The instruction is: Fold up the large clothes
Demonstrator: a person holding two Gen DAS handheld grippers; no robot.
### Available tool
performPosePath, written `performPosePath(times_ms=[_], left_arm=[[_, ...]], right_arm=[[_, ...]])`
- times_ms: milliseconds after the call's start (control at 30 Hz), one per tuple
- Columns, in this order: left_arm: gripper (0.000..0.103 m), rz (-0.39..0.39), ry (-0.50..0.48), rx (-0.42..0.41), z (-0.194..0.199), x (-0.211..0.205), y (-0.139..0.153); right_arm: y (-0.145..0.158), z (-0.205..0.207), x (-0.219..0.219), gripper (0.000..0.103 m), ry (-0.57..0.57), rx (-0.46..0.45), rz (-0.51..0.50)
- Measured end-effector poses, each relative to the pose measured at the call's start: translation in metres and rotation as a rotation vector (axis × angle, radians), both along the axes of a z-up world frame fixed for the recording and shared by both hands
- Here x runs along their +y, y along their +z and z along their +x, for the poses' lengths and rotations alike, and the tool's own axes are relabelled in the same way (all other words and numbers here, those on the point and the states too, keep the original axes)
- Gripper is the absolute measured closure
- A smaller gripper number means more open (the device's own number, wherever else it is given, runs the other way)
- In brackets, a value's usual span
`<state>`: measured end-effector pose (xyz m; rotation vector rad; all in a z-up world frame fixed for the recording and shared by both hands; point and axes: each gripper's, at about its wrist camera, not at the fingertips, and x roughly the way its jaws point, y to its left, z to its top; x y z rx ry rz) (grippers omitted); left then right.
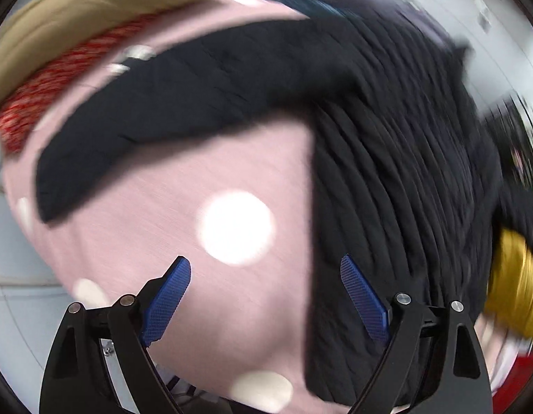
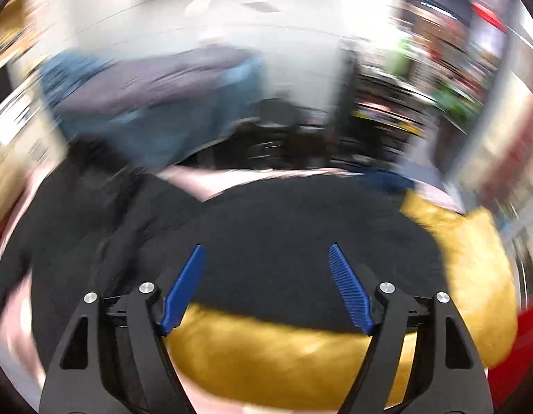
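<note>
Hovering my left gripper point(image 1: 266, 296) and right gripper point(image 2: 266, 286), fingers spread wide and empty, over the black garment point(image 1: 387, 155).

Motion blur smears the far room point(image 2: 421, 79) in the right wrist view; shelves and goods there cannot be identified. A blue-grey heap of cloth point(image 2: 152, 93) at far left is streaked beyond recognition. In the left wrist view, the black garment point(image 1: 387, 158) is cut off at the near edge, and the yellow fabric point(image 1: 514, 286) at the right edge.
</note>
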<state>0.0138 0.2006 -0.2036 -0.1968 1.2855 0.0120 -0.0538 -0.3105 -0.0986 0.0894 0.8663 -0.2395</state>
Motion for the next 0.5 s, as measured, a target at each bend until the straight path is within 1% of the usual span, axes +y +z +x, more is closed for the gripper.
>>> performPosePath(times_ms=[67, 100, 133, 167, 233, 267, 333, 400, 433, 500], left_arm=[[0.017, -0.001, -0.046, 0.021, -0.005, -0.016, -0.01], [0.016, -0.015, -0.075, 0.044, -0.01, -0.026, -0.019], [0.017, -0.02, -0.088, 0.058, -0.012, -0.032, -0.024], [0.017, -0.031, -0.112, 0.081, -0.016, -0.039, -0.032], [0.017, -0.039, -0.14, 0.103, -0.022, -0.048, -0.042], [0.017, -0.04, -0.156, 0.121, -0.026, -0.055, -0.05], [0.018, -0.062, -0.178, 0.138, -0.029, -0.064, -0.06], [0.026, -0.087, -0.198, 0.157, -0.03, -0.076, -0.069], [0.033, -0.101, -0.21, 0.165, -0.028, -0.083, -0.071], [0.037, -0.077, -0.235, 0.164, -0.023, -0.099, -0.073]], right_arm=[[-0.016, -0.009, 0.047, 0.028, 0.152, 0.035, 0.008], [-0.027, -0.014, 0.066, 0.028, 0.204, 0.058, 0.014], [-0.045, -0.018, 0.088, 0.028, 0.25, 0.104, 0.028], [-0.057, -0.022, 0.1, 0.028, 0.279, 0.139, 0.048], [-0.082, -0.032, 0.124, 0.028, 0.345, 0.195, 0.098], [-0.096, -0.04, 0.139, 0.028, 0.389, 0.22, 0.105], [-0.123, -0.051, 0.157, 0.028, 0.426, 0.283, 0.097], [-0.154, -0.055, 0.16, 0.028, 0.425, 0.354, 0.098], [-0.17, -0.056, 0.159, 0.028, 0.404, 0.391, 0.132], [-0.188, -0.055, 0.159, 0.028, 0.38, 0.413, 0.213]])
